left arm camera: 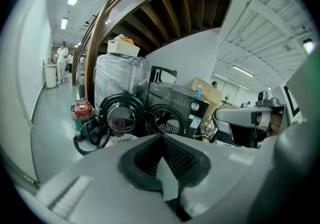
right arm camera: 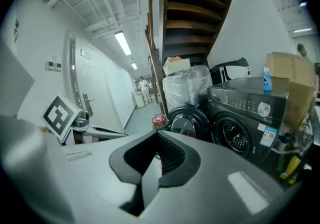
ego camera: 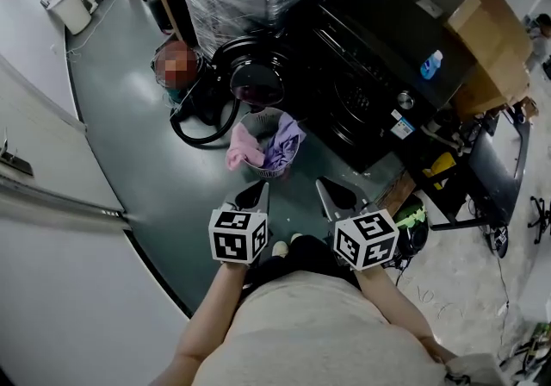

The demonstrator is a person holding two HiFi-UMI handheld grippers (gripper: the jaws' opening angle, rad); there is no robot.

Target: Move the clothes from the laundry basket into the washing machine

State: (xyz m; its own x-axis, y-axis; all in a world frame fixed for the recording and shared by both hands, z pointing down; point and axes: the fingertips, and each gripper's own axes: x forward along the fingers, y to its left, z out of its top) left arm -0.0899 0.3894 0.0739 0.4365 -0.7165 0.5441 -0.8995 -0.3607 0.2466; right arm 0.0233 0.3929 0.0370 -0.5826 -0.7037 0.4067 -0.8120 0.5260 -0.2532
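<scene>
Two closed, empty grippers pointed forward: your left gripper [ego camera: 252, 196] and right gripper [ego camera: 337, 196] held nothing. The clothes [ego camera: 280, 145] lay heaped in the laundry basket [ego camera: 265, 171] on the floor [ego camera: 155, 160] ahead, before the washing machine [ego camera: 370, 74] and its open door [ego camera: 256, 78], slightly nearer your left gripper

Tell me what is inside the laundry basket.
A pink garment, hanging over the laundry basket rim, and a purple garment. Anything beneath them is covered.

No text is legible: the blue-and-white sticker [right arm camera: 268, 136] on the black front-loading washing machine [right arm camera: 240, 99] is too small to be read.
</scene>
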